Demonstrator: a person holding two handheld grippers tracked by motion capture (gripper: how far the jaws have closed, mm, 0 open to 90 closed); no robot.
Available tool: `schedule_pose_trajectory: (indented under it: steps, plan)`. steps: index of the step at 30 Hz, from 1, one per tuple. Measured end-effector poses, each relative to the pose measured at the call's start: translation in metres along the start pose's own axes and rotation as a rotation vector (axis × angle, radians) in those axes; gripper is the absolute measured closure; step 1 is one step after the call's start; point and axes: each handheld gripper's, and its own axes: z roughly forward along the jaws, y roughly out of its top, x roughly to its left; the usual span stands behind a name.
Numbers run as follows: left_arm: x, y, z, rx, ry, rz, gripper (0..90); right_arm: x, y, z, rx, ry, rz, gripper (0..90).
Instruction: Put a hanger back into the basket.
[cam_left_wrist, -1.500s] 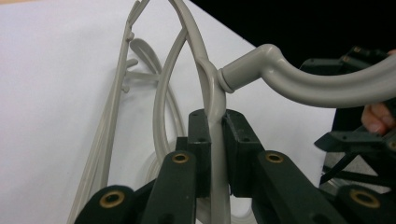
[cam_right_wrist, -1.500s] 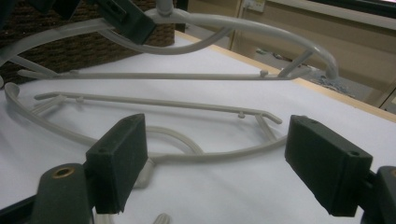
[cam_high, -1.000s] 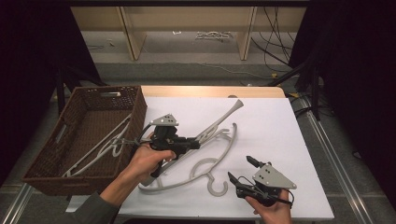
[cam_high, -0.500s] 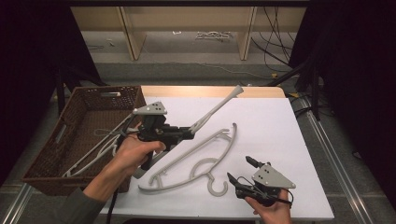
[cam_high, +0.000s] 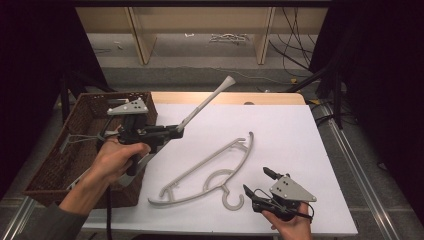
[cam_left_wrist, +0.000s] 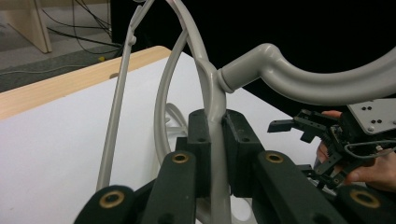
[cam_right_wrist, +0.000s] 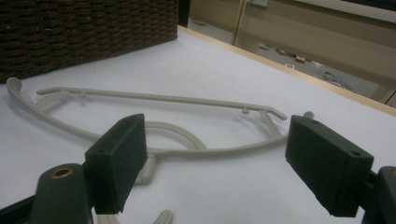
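A grey plastic hanger (cam_high: 205, 102) is tilted up in the air over the table's left part, with my left gripper (cam_high: 175, 131) shut on it near the basket's right wall. In the left gripper view the black pads clamp the hanger's neck (cam_left_wrist: 215, 140), and its hook (cam_left_wrist: 289, 77) curves off to the right. A second grey hanger (cam_high: 202, 166) lies flat on the white table, hook toward me. My right gripper (cam_high: 260, 187) rests at the front right, just right of that hook, open. The same hanger (cam_right_wrist: 154, 98) lies a little beyond its spread pads (cam_right_wrist: 116, 163).
A dark wicker basket (cam_high: 90, 100) stands at the table's left edge, with more grey hangers (cam_high: 80, 137) inside it. The white table top (cam_high: 290, 135) is bare at the right and back. Wooden shelf legs and cables stand on the floor beyond.
My left gripper has lifted its hanger off the table and carried it left and up toward the basket. The right gripper and the lying hanger have stayed put.
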Motion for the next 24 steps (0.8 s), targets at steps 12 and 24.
schedule_pose_trajectory:
  steps: [12,24]
  plan:
    - [0.039,-0.01,-0.028,-0.037,0.089,-0.008,81.6,-0.001,0.0,0.001,-0.004,-0.007,-0.01,21.7]
    - [0.071,-0.028,-0.049,-0.033,0.162,-0.042,81.7,0.0,0.0,0.001,-0.003,-0.007,-0.011,21.9]
